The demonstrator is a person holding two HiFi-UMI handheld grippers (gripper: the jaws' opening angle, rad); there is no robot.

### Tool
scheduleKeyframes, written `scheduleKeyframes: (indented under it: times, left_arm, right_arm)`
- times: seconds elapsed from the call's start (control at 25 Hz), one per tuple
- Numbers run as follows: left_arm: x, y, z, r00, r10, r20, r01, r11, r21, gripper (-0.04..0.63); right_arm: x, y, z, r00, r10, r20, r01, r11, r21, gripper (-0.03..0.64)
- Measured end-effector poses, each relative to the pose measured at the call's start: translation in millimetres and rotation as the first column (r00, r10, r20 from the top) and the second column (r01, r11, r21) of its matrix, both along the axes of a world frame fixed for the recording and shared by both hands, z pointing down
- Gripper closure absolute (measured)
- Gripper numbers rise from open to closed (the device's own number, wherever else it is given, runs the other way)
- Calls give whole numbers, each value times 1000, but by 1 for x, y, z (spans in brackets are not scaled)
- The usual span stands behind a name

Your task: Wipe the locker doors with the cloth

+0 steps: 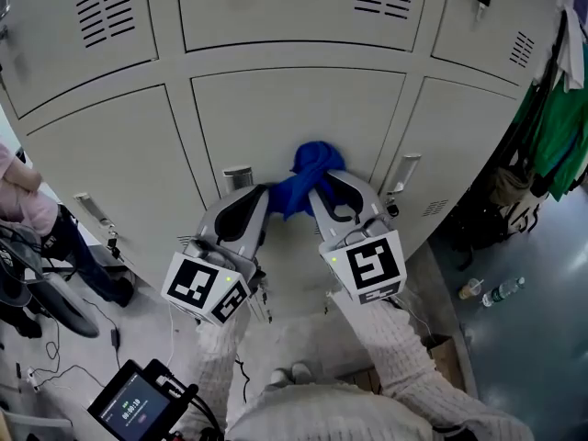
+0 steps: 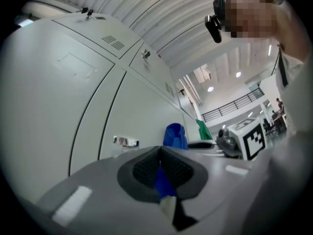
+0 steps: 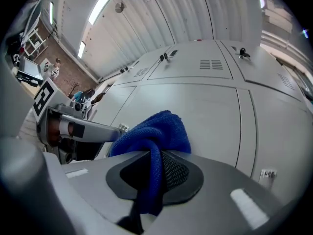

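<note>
1. Several grey locker doors fill the space ahead of you, all shut.
2. One blue cloth is bunched at the lower part of the middle door. You cannot tell whether it touches the metal.
3. Your right tool is clamped on a thick fold of the cloth.
4. Your left tool, just beside it, pinches a thin end of the same cloth.

The cloth perhaps touches the locker door; its ends are hidden.
</note>
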State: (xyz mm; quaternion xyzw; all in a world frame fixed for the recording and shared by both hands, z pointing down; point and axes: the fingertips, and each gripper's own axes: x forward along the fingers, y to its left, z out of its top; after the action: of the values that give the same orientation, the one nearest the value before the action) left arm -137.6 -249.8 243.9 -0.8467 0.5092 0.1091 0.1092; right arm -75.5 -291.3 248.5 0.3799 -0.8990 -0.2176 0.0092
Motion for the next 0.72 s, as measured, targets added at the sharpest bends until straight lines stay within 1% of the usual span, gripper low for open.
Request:
scheduleKeyframes:
  times: [0.12, 0.2, 0.32, 0.48, 0.6, 0.72]
  left_arm:
    - [13, -2, 22, 1000, 19, 6, -19, 999, -37, 589]
    - [17, -1, 37, 1000, 17, 9, -17, 998, -66, 589]
    - [19, 3, 55, 1000, 27, -12, -28, 993, -113, 589]
    - [21, 6, 80, 1000, 24, -9, -25, 986, -165, 589]
    - [25, 9, 95, 999, 35, -11, -36, 979, -200, 589]
    - [26, 10, 105, 999, 34, 20, -29, 974, -224, 589]
  right_arm:
    - [4, -6, 36, 1000, 12, -28, -13, 998, -65, 561]
    - [3, -6, 59, 999, 15, -43, -19, 994, -110, 561]
    - [1, -7, 90, 997, 20, -70, -30, 988, -155, 561]
    - [2, -9, 118, 996, 24, -87, -40, 981, -187, 561]
    - [2, -9, 130, 995, 26, -97, -44, 980, -193, 561]
    - [1, -10, 134, 995, 23, -99, -42, 980, -194, 561]
